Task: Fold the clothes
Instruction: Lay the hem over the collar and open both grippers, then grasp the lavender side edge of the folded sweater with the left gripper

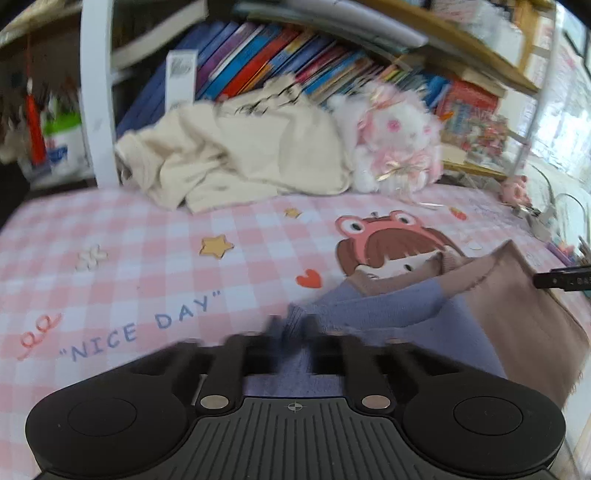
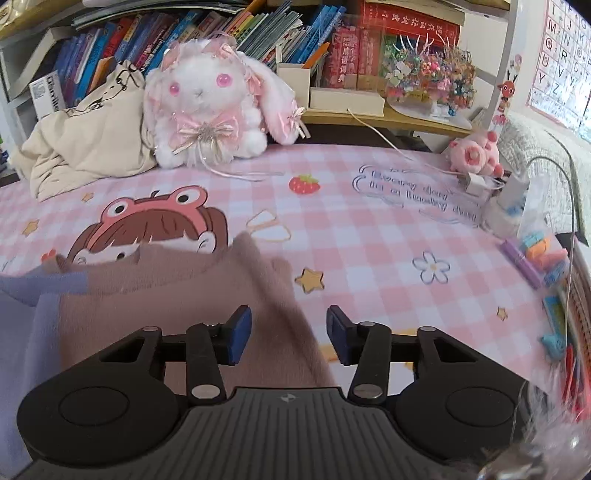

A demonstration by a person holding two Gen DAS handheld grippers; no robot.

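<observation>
A two-tone knit garment, dusty pink (image 1: pixel 517 306) and lavender (image 1: pixel 388 306), lies on the pink checked mat (image 1: pixel 147 258). My left gripper (image 1: pixel 291 328), blurred, is shut on a lavender fold at the garment's left end. In the right wrist view the pink part (image 2: pixel 166 295) spreads at lower left, with lavender (image 2: pixel 22 332) at the far left. My right gripper (image 2: pixel 290 332) stands open, and the garment's slanting right edge runs between its blue pads (image 2: pixel 240 332). A black tip of the right gripper (image 1: pixel 561 278) shows at the right edge of the left wrist view.
A crumpled cream garment (image 2: pixel 85 144) and a white plush rabbit (image 2: pixel 210 107) sit at the back against shelves of books (image 2: pixel 184 33). A pink toy (image 2: pixel 474 153), a charger with cables (image 2: pixel 513 188) and coloured clips (image 2: pixel 543 258) line the right side.
</observation>
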